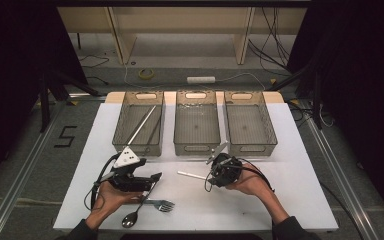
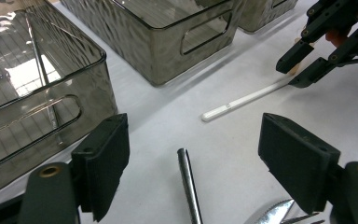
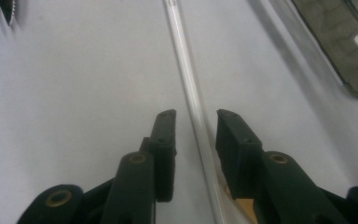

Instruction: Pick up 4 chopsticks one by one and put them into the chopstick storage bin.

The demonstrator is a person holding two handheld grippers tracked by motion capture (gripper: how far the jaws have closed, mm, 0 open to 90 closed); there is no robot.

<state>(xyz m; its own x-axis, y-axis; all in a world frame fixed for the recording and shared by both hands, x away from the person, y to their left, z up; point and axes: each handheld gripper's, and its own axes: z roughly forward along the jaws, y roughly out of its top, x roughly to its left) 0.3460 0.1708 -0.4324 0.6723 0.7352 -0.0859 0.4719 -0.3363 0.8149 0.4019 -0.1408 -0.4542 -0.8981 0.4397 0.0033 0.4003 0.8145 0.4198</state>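
Note:
A thin white stick (image 1: 192, 175) (image 2: 247, 99) (image 3: 186, 60) lies flat on the white table. My right gripper (image 1: 211, 178) (image 3: 196, 116) is low over its near end, one jaw on each side with a small gap to the stick, so it is open. From the left gripper view, that right gripper (image 2: 303, 70) straddles the stick's far end. My left gripper (image 1: 156, 179) (image 2: 193, 135) is wide open over the tip of a metal spoon's handle (image 2: 189, 186). The spoon (image 1: 131, 218) and a fork (image 1: 161, 204) lie near the table's front edge.
Three smoky clear bins stand in a row at the back: left bin (image 1: 119, 131) (image 2: 93, 88) holds long thin rods (image 1: 141, 125), middle bin (image 1: 196, 148) (image 2: 168, 51), and right bin (image 1: 252, 148). Bare table (image 1: 290, 190) lies to the right.

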